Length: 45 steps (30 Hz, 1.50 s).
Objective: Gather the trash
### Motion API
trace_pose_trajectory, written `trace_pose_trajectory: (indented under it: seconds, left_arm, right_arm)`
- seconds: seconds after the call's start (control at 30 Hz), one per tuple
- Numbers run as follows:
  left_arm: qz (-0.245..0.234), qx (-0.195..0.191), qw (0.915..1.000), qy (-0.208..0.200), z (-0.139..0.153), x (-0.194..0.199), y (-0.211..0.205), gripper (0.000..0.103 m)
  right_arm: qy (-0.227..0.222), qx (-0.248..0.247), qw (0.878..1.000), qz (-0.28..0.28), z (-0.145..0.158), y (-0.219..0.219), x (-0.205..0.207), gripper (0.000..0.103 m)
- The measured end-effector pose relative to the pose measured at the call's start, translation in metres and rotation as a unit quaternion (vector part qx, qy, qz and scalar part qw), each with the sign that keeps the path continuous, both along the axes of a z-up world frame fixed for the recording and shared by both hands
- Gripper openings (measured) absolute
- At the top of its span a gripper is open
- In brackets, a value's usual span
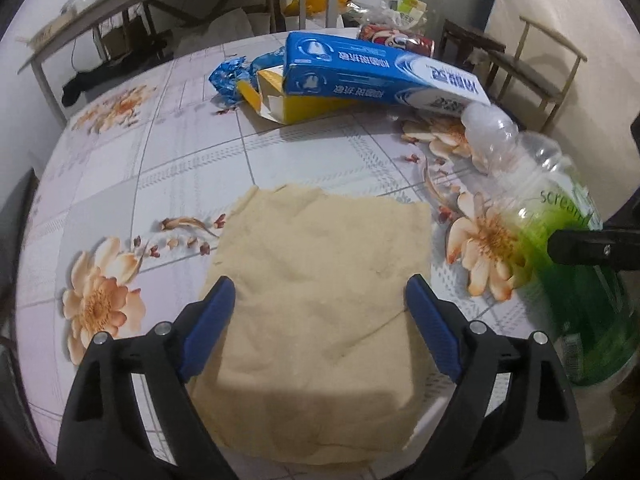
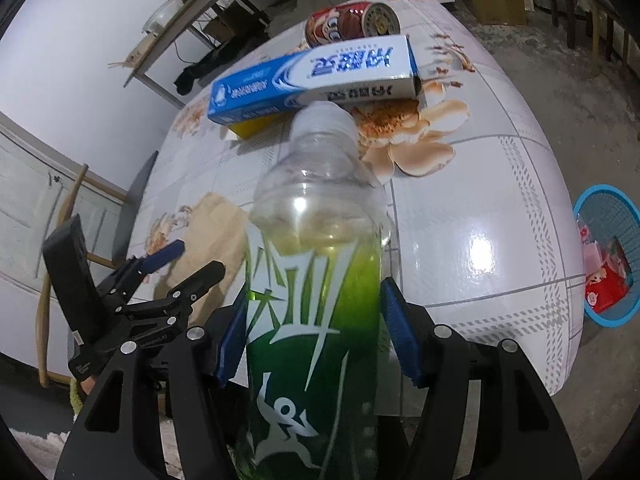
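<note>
Left wrist view: left gripper [image 1: 320, 292] stood wide open over the beige paper [image 1: 320, 300], touching nothing; bare table [image 1: 192, 168] lay ahead before the blue box [image 1: 380, 76].
Right wrist view: right gripper [image 2: 316, 324] held the green bottle [image 2: 316, 280] between its pads; blue basket [image 2: 608, 264] stood beyond the table's right edge.

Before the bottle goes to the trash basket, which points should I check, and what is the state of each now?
1. Right gripper clamps the green bottle on both sides: ok.
2. Cap is on the bottle: ok.
3. Blue basket is in view, on the floor beside the table: ok.
4. Room left in the basket, already holding red packaging: cannot tell.
5. Left gripper is open over the tan paper, nothing held: ok.
</note>
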<state>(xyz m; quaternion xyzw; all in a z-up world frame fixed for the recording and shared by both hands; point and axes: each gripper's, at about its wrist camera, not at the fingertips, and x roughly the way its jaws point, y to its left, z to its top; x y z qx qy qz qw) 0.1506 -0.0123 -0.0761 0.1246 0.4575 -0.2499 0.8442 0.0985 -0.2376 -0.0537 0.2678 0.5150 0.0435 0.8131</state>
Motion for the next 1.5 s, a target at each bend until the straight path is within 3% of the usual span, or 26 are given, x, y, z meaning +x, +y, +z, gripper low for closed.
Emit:
trace_pose_trajectory:
  seconds: [0.17, 0.67, 0.83, 1.07, 1.5]
  left_arm:
    - [0.003, -0.007, 1.0000, -0.004, 0.001, -0.001, 0.003, 0.082]
    - [0.036, -0.009, 0.9992, -0.012, 0.007, 0.005, 0.016, 0.034]
    - [0.039, -0.011, 0.9991, -0.014, 0.008, 0.006, 0.019, 0.022]
    - [0.039, -0.012, 0.9991, -0.014, 0.008, 0.006, 0.020, 0.015]
    - [0.040, -0.014, 0.9990, -0.014, 0.009, 0.005, 0.021, 0.012]
  right_arm:
    - [-0.001, -0.002, 1.000, -0.002, 0.000, 0.000, 0.000, 0.061]
    - [0.003, -0.003, 1.000, -0.004, -0.001, 0.002, 0.003, 0.061]
    - [0.005, -0.004, 1.000, -0.005, -0.002, 0.003, 0.004, 0.061]
    - [0.005, -0.005, 1.000, -0.005, -0.002, 0.004, 0.004, 0.060]
    - [0.005, -0.003, 1.000, -0.006, -0.003, 0.005, 0.004, 0.059]
